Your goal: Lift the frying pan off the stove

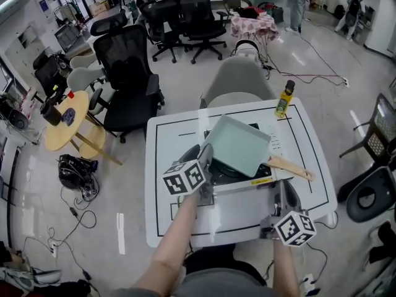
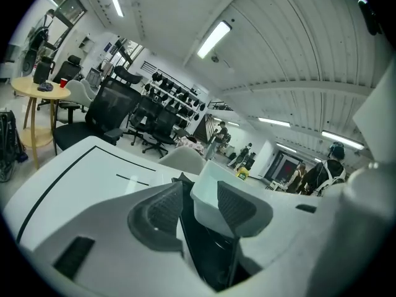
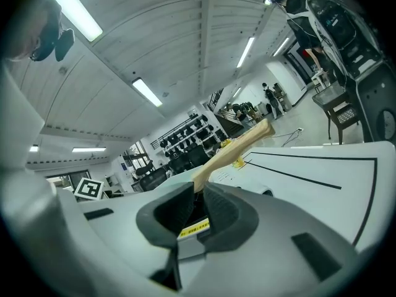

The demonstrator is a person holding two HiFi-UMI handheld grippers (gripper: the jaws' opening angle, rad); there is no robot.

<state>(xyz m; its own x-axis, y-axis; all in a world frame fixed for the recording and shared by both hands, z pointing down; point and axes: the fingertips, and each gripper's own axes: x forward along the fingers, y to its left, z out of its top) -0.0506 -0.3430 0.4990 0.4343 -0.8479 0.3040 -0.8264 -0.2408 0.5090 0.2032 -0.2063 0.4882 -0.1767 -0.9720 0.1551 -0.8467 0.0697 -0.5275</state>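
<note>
A pale teal square frying pan [image 1: 238,144] sits tilted on a black portable stove [image 1: 224,173] on the white table [image 1: 173,141]. Its wooden handle [image 1: 291,167] sticks out to the right. My left gripper [image 1: 199,155] is open at the pan's near-left corner. In the left gripper view the pan's wall [image 2: 216,181] stands between the spread pads of the left gripper [image 2: 201,206], which do not press on it. My right gripper [image 1: 286,190] hovers just short of the handle, with only a thin slit and nothing between its jaws. The right gripper view shows the handle [image 3: 238,147] beyond the right gripper [image 3: 199,209].
A yellow bottle [image 1: 284,98] stands at the table's back right corner. A grey chair [image 1: 238,82] is tucked behind the table, black office chairs [image 1: 130,79] stand further left. A round wooden table [image 1: 65,119] is at far left, a black chair [image 1: 377,184] at right.
</note>
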